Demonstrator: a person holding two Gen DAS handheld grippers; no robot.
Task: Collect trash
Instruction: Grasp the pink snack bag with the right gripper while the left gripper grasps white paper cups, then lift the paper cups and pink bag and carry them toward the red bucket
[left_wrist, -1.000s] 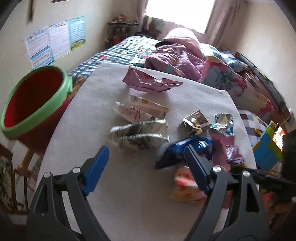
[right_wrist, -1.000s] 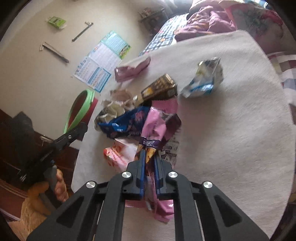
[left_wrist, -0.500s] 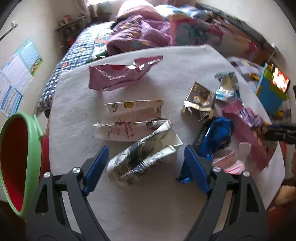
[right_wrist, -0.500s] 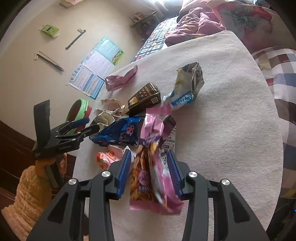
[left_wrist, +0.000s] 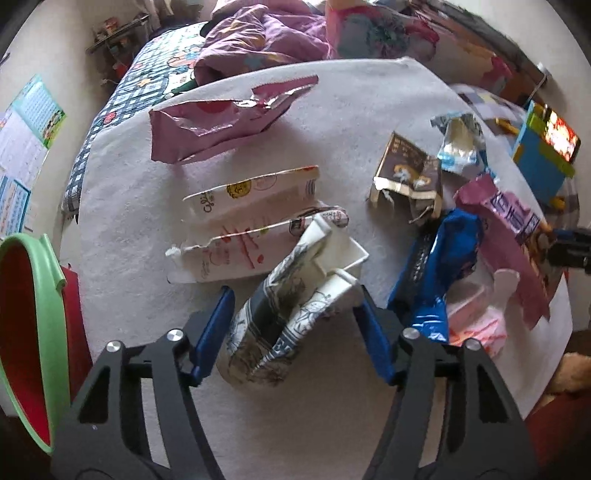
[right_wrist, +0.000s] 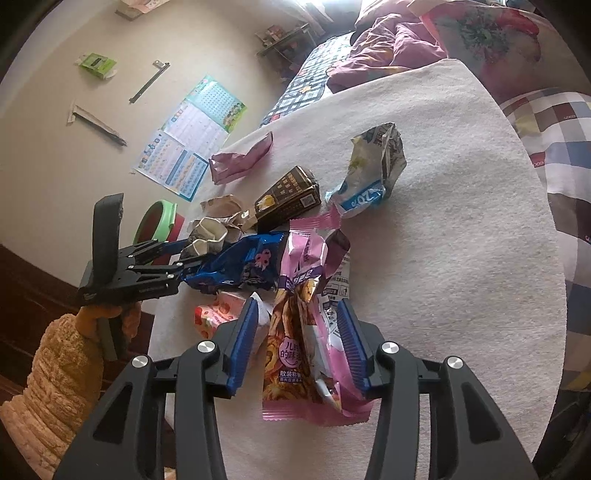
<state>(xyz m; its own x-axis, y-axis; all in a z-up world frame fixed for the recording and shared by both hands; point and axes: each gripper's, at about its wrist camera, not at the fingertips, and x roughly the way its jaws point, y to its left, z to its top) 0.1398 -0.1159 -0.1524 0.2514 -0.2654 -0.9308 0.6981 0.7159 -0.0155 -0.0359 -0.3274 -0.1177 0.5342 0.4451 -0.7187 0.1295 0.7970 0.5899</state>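
Your left tongs (left_wrist: 293, 332) have just been closing around the crumpled black-and-white printed carton (left_wrist: 291, 317) on the table (left_wrist: 122, 258); whether the pads press it yet, I cannot tell. Your right tongs (right_wrist: 297, 341) have just been opening and stand apart, the pink snack wrapper (right_wrist: 306, 350) loose between them. The carton lies just beside the blue wrapper (left_wrist: 439, 266); the red bin with the green rim (left_wrist: 33, 332) sits beyond the carton's other side. The carton is probably light and crushable: grip its folded middle.
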